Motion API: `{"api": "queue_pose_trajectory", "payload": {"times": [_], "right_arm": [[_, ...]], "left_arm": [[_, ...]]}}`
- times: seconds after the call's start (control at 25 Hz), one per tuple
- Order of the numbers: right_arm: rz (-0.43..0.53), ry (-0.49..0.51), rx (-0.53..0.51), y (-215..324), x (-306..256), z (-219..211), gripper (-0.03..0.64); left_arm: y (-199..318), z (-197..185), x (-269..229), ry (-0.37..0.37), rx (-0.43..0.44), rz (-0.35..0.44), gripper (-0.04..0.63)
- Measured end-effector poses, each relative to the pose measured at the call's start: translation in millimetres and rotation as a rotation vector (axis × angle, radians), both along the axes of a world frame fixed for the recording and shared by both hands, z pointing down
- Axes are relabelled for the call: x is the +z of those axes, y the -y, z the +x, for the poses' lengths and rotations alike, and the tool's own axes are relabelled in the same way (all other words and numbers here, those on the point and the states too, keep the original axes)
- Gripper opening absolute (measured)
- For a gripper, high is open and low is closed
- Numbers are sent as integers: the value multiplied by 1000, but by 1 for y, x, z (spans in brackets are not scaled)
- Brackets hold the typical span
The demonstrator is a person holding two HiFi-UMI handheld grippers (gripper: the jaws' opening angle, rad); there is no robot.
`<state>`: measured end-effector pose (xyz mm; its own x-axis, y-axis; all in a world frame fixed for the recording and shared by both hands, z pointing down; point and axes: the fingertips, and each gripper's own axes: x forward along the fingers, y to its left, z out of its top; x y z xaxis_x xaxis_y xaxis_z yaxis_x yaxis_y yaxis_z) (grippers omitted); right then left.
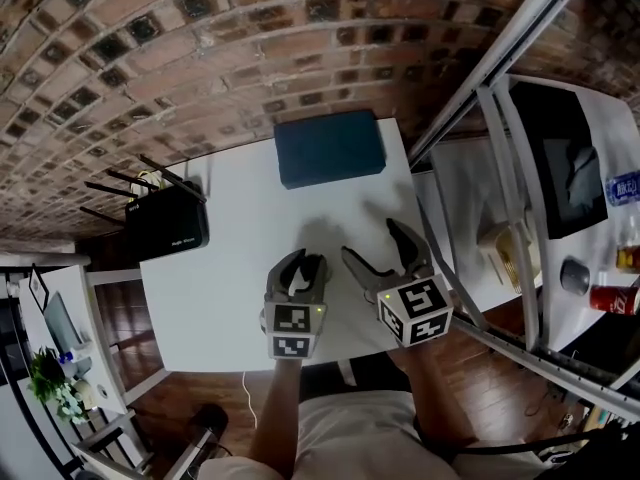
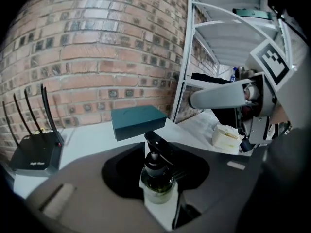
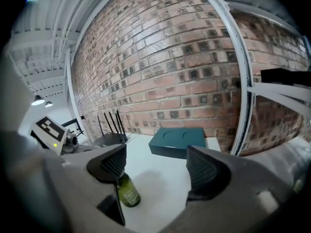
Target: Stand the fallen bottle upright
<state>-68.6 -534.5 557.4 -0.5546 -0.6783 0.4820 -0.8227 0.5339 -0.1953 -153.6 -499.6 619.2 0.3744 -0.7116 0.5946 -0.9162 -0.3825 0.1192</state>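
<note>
A small green bottle (image 2: 156, 181) with a black pump top stands nearly upright between the jaws of my left gripper (image 1: 299, 268), which is shut on its neck and shoulder. In the right gripper view the bottle's lower body (image 3: 128, 192) with its label shows just above or on the white table (image 3: 160, 198); I cannot tell if it touches. In the head view the jaws mostly hide the bottle. My right gripper (image 1: 368, 239) hovers just right of the left one, open, with nothing between its fingers (image 3: 204, 171).
A dark teal box (image 1: 330, 146) lies at the table's far edge by the brick wall. A black router (image 1: 165, 221) with antennas sits at the far left. A white metal rack (image 1: 500, 138) stands to the right, holding a tissue box (image 1: 505, 250) and cans (image 1: 610, 298).
</note>
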Motion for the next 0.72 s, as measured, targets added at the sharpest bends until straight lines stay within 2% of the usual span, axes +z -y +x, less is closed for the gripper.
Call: {"api": "queue_pose_trajectory", "payload": {"times": [0.2, 0.48, 0.52, 0.6, 0.72], "right_arm": [[0, 0, -11, -9, 0, 0, 373], [26, 5, -37, -25, -10, 1, 373], [34, 7, -39, -27, -13, 3, 373], [55, 14, -44, -31, -22, 6, 373], [96, 35, -53, -39, -38, 9, 373]], "left_arm": [[-18, 9, 0, -6, -10, 92, 149], [-25, 17, 9, 2, -38, 145, 148], [-26, 16, 9, -11, -46, 146, 165], [-32, 16, 8, -42, -52, 141, 263], [-48, 12, -1, -37, -72, 151, 318]]}}
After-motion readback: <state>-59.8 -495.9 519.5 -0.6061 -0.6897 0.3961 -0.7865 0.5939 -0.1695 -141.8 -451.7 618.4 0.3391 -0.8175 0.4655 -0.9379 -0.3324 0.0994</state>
